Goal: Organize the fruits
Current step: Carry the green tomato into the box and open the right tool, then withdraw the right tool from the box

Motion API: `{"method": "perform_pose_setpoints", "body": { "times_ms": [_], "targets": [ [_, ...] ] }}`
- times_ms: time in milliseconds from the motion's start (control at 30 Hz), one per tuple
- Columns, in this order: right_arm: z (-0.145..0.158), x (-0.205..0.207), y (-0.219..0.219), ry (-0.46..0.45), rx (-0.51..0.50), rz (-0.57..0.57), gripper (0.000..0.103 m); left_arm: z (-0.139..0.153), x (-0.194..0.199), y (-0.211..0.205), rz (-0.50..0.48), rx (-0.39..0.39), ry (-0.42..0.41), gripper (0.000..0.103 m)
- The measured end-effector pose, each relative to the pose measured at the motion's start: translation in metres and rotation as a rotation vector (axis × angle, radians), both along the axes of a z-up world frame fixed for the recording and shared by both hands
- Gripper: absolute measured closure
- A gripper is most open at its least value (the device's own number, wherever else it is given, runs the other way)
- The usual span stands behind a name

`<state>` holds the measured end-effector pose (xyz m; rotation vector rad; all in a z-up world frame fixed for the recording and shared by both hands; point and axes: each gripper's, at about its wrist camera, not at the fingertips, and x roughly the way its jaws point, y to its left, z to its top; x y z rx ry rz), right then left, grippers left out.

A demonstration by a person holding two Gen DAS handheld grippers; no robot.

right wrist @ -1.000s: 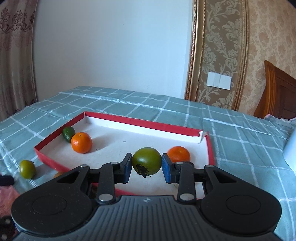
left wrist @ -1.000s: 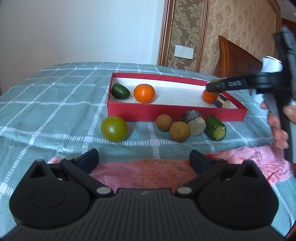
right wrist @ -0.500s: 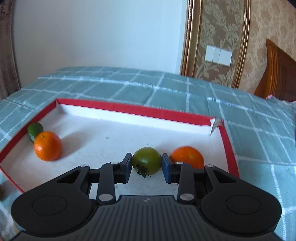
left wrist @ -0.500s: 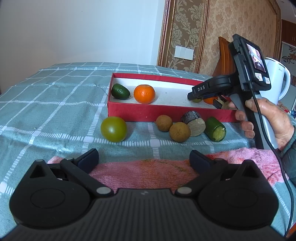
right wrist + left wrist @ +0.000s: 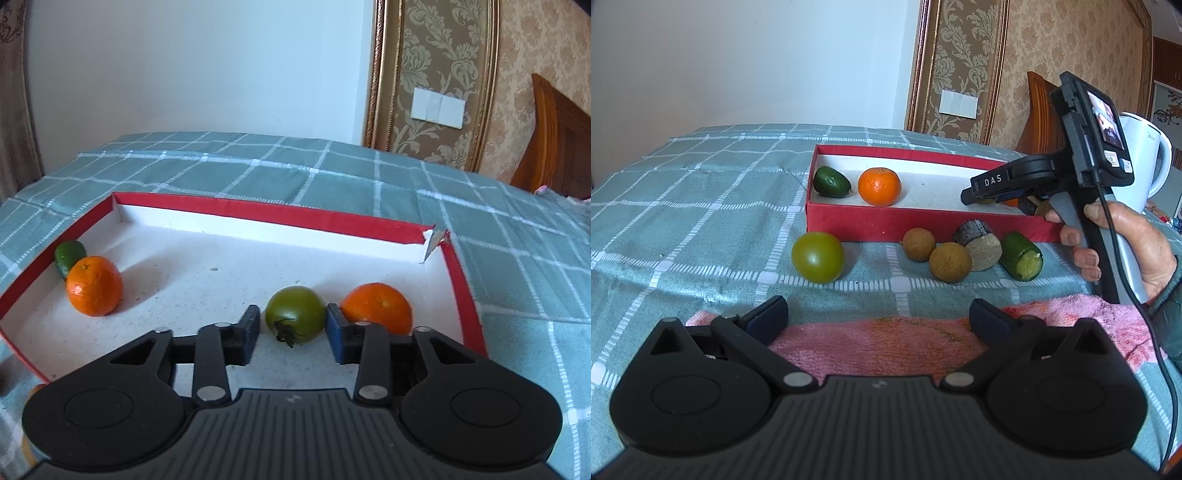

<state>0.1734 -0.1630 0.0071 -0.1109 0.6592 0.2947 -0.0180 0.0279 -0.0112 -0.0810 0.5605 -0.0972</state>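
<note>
The right gripper [image 5: 293, 328] is opening around a round green tomato [image 5: 294, 314] resting inside the shallow red cardboard box [image 5: 258, 214], a round orange mandarin [image 5: 376, 306] just right of it. The left gripper [image 5: 879, 317] hangs spread and empty above a pink towel [image 5: 886, 339].

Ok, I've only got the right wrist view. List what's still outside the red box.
Observer: Five pieces lie on the checked cloth in front of the red box: a green tomato, two brown round fruits, a dark-skinned cut chunk and a cut cucumber piece.
Operator: Now give me the left claw.
Observer: The left claw is open and empty, over a pink towel.
Operator: Check the box's right end.
Observer: A small dark cut piece lies inside, by the near wall.
</note>
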Motion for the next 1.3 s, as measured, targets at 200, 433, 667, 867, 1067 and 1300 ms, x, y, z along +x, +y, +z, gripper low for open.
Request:
{"method": "perform_pose_setpoints", "body": {
  "times_ms": [200,433,667,867,1067,1300],
  "targets": [
    [0.004,-0.018,0.0,-0.045,-0.032,0.013,0.043,-0.001,0.001,0.001,0.0,0.003,0.001,0.0],
    [0.019,-0.043,-0.02,-0.105,0.026,-0.013,0.033,-0.001,0.002,0.001,-0.001,0.006,0.003,0.0],
    [0.018,-0.064,-0.044,-0.09,0.071,-0.039,0.029,-0.001,0.002,0.001,0.0,0.005,0.002,0.0],
    [0.016,-0.086,-0.061,-0.084,0.116,-0.047,0.029,-0.001,0.002,0.002,0.0,0.004,0.002,0.0],
    [0.014,-0.114,-0.07,-0.127,0.095,-0.058,0.023,-0.001,0.002,0.001,0.0,0.012,0.004,0.0],
    [-0.001,-0.114,-0.083,-0.046,0.077,-0.085,0.023,0.001,0.005,-0.003,0.029,0.045,0.025,0.0]
  ]
}}
